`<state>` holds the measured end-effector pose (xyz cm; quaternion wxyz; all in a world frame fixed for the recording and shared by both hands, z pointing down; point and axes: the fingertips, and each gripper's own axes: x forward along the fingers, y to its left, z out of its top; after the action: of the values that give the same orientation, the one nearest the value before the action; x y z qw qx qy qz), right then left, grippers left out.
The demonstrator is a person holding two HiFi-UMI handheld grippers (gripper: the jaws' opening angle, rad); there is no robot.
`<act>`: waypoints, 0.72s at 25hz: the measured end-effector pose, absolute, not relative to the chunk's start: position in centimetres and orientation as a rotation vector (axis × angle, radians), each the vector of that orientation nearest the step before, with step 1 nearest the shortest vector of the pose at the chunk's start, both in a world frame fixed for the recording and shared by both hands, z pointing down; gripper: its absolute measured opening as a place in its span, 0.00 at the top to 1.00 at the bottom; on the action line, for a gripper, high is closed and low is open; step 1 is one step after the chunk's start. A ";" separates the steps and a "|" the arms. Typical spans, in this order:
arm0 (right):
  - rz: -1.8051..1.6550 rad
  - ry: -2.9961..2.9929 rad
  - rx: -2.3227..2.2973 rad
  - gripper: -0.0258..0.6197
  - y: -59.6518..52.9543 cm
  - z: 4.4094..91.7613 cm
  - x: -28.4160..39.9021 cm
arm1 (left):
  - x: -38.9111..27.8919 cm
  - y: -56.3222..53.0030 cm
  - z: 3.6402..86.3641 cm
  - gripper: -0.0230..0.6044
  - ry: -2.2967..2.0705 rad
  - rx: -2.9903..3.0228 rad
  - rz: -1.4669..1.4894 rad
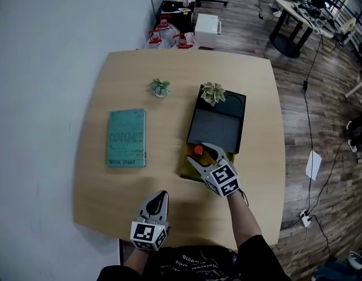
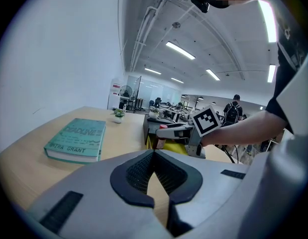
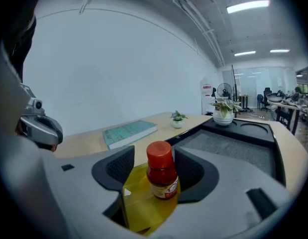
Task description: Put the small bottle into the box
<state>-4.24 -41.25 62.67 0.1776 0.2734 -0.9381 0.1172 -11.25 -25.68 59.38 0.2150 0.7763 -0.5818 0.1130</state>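
Bottle [image 3: 161, 176] stands upright on a yellow mat [image 3: 139, 203] beside the box [image 1: 193, 122], untouched between the right gripper's [image 1: 197, 153] parted jaws, left gripper [image 2: 154, 154] pinched shut on nothing; looks light, rigid, slick and tippy, so grab the body below the cap [image 3: 158, 153].

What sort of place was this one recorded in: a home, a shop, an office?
Most likely an open-plan office or lab. The wooden table stands on plank flooring with cables trailing across it, a cluttered round desk sits beyond, and the left gripper view shows strip lights over distant workstations.
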 end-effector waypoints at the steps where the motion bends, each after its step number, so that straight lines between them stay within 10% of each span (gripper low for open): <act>1: 0.327 -2.658 0.773 0.55 -41.1 62.5 -4.3 | -11.3 -25.7 59.4 0.96 -1.615 2.152 0.312; 18: 0.235 -2.811 0.903 0.45 -36.3 51.9 -2.1 | -10.6 -22.7 57.1 0.96 -1.636 2.193 0.246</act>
<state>-2.07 -36.27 51.92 0.0897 0.3036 -0.9453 0.0790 -10.63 -22.71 57.14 0.1963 0.7828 -0.5840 0.0877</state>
